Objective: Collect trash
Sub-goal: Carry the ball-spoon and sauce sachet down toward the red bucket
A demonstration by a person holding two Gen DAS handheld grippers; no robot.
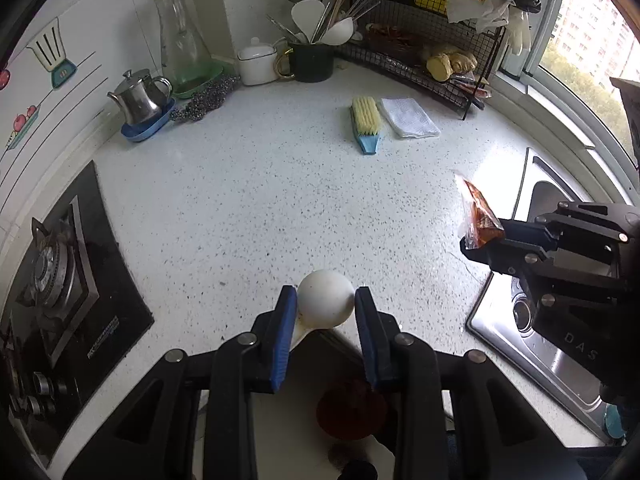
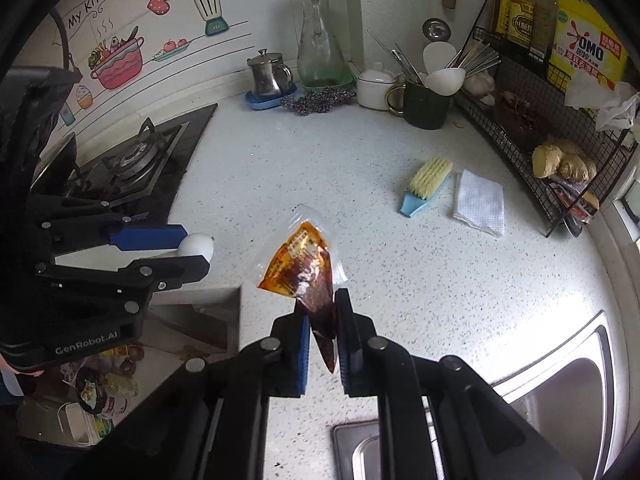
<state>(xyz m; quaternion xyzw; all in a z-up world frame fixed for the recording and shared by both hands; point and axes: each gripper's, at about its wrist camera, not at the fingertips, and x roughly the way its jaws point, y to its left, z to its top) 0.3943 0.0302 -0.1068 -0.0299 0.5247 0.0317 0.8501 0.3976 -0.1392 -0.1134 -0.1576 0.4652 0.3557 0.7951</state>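
Eggshell (image 1: 326, 298) sits pinched between the blue pads (image 1: 282, 332) of the left gripper (image 1: 325, 300), lower centre of the left wrist frame, held above the speckled white countertop (image 1: 256, 208). It looks like a whole white shell; can't tell if it is cracked. In the right wrist frame the same shell (image 2: 196, 246) shows at mid left, clamped at the tip of that gripper (image 2: 191, 248).

Sauce packet (image 2: 302, 268), clear plastic with orange-brown contents, is at centre of the right wrist frame, its lower corner nipped by the right gripper (image 2: 322, 304), jaws nearly together on it. The packet hangs off the counter surface. From the left wrist view it (image 1: 478, 216) is at mid right, sticking up from the right gripper (image 1: 476, 242), next to the steel sink (image 1: 556, 356).

Upper centre-right on the counter: yellow-bristled brush (image 1: 366, 122) with blue handle, a folded white cloth (image 1: 410, 118) just beside it. Gas hob (image 1: 60, 280) at left edge. An open trash bin (image 2: 100, 396) with wrappers inside shows at lower left of the right wrist frame, below counter level.
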